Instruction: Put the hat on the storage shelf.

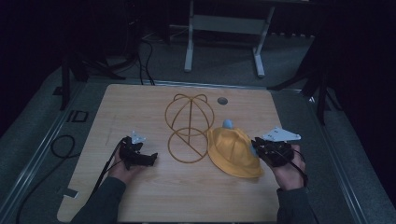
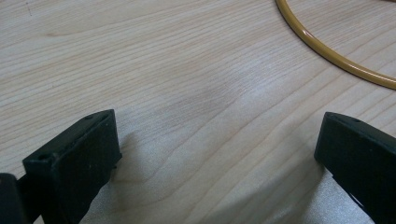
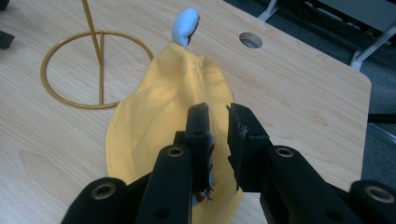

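from above, my left gripper (image 1: pixel 150 158) rests left of centre on the table (image 1: pixel 140 107), and my right gripper (image 1: pixel 254 145) touches the yellow hat (image 1: pixel 233 151) right of centre, beside the gold wire stand (image 1: pixel 189 128). in the left gripper view my jaws gape wide over bare wood, the stand's ring (image 2: pixel 327 51) at upper right. in the right gripper view my jaws stand slightly apart over the hat's brim (image 3: pixel 154 116), clamping nothing.
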`<state>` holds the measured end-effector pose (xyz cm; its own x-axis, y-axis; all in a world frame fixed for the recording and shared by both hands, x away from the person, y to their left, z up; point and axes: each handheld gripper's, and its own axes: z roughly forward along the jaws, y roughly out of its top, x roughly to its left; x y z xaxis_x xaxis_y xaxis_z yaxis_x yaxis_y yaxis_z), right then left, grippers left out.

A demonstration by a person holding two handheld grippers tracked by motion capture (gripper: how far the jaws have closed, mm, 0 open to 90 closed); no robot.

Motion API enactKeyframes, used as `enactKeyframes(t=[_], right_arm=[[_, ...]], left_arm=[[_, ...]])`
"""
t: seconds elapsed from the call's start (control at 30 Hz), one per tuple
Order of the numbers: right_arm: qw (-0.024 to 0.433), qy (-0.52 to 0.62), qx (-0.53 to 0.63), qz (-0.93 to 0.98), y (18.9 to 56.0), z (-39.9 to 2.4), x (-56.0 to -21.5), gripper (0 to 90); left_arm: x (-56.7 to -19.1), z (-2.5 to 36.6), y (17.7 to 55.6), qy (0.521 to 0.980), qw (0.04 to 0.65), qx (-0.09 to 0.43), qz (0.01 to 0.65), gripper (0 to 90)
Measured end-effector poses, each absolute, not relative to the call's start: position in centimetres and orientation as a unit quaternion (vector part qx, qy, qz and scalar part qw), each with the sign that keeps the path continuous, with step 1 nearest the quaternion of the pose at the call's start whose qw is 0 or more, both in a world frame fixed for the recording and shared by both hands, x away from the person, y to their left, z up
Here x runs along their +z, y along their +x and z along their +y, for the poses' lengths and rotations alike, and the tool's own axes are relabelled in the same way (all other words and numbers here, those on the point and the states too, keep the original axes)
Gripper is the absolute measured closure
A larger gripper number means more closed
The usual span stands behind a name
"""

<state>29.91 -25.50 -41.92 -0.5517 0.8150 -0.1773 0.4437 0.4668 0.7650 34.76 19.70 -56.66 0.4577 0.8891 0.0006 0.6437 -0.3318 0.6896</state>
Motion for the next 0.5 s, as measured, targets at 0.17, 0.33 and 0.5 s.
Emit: enactKeyframes(t=[0.17,0.33,0.5], right_arm=[[0.259,0.381,0.334,0.822,30.35,-25.28,-41.99,76.8],[0.253,0.376,0.326,0.830,30.64,-24.91,-41.99,76.2],[0.250,0.370,0.319,0.836,30.98,-24.67,-41.80,75.7]], left_arm=[[-56.66,19.70,34.76,0.793,0.317,0.194,0.483,0.1],[-56.66,19.71,34.76,0.793,0.317,0.193,0.483,0.1],[-56.65,19.71,34.76,0.793,0.316,0.193,0.484,0.1]])
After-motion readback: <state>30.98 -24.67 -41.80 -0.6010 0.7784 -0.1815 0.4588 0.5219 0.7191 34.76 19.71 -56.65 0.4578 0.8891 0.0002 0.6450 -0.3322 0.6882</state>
